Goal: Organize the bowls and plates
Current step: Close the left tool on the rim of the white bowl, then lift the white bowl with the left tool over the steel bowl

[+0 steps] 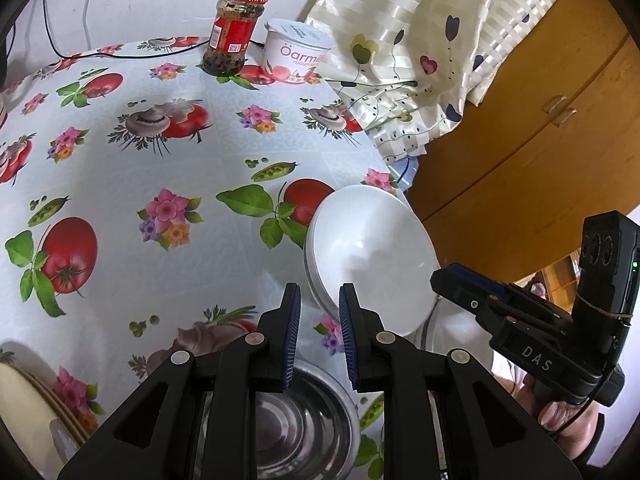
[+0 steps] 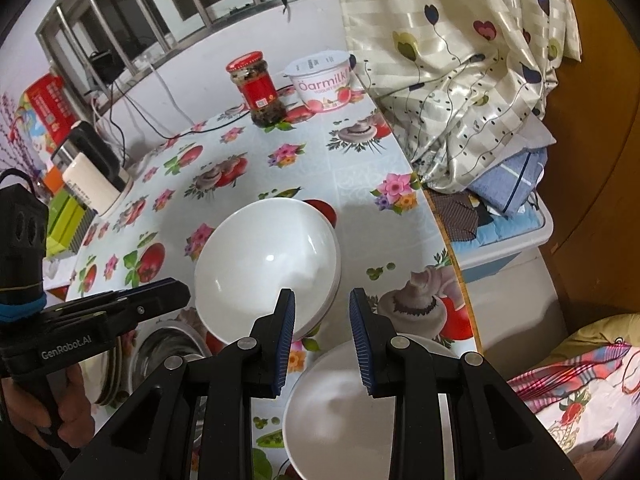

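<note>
A stack of white bowls (image 1: 372, 256) (image 2: 268, 260) is near the right edge of the flowered tablecloth (image 1: 140, 168). My left gripper (image 1: 319, 300) is open, and the stack's left rim shows in its gap with no pad pressing on it. My right gripper (image 2: 322, 300) is open too, with the stack's lower right rim in its gap and tablecloth visible beside the right pad. A single white bowl (image 2: 332, 412) lies under the right gripper. A steel bowl (image 1: 296, 420) (image 2: 168, 352) lies under the left one, next to cream plates (image 1: 24, 400) (image 2: 112, 376).
At the table's far end stand a red-lidded jar (image 1: 234, 32) and a yogurt tub (image 1: 296, 52). A patterned curtain (image 1: 420, 60) and a wooden cabinet (image 1: 540, 140) flank the right edge. Boxes and a charger (image 2: 92, 176) line the left side.
</note>
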Demonstrator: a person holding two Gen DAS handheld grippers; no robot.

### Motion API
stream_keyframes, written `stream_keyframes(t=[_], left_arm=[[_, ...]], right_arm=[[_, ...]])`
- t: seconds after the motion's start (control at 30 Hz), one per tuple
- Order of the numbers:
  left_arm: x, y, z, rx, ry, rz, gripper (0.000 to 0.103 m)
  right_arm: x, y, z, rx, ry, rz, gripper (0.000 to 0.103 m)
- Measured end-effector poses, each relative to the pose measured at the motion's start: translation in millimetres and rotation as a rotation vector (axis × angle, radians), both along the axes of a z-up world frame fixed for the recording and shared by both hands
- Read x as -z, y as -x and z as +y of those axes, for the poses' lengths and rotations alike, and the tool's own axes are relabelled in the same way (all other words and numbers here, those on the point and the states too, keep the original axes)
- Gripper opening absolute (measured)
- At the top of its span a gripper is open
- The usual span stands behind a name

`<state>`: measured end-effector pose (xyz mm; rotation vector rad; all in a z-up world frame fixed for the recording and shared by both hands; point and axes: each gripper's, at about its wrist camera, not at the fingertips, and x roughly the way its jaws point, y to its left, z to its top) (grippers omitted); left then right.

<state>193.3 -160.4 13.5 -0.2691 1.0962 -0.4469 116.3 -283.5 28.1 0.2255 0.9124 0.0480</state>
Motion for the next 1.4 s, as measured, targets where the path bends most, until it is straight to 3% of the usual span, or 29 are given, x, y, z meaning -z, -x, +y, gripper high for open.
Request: stream_keyframes(t=[0.8,1.4], left_arm=[[16.6,-17.5,-11.3,0.017,0.009,0.046,0.02],[6.9,-12.2,-7.6,0.009,0.01,0.02,0.02]], right_arm=[[21.7,-24.7,-3.6,-0.005,-0.023,0.06,0.02],[11.6,-21.9,1.2,-0.01,-0.019,0.044,0.019]])
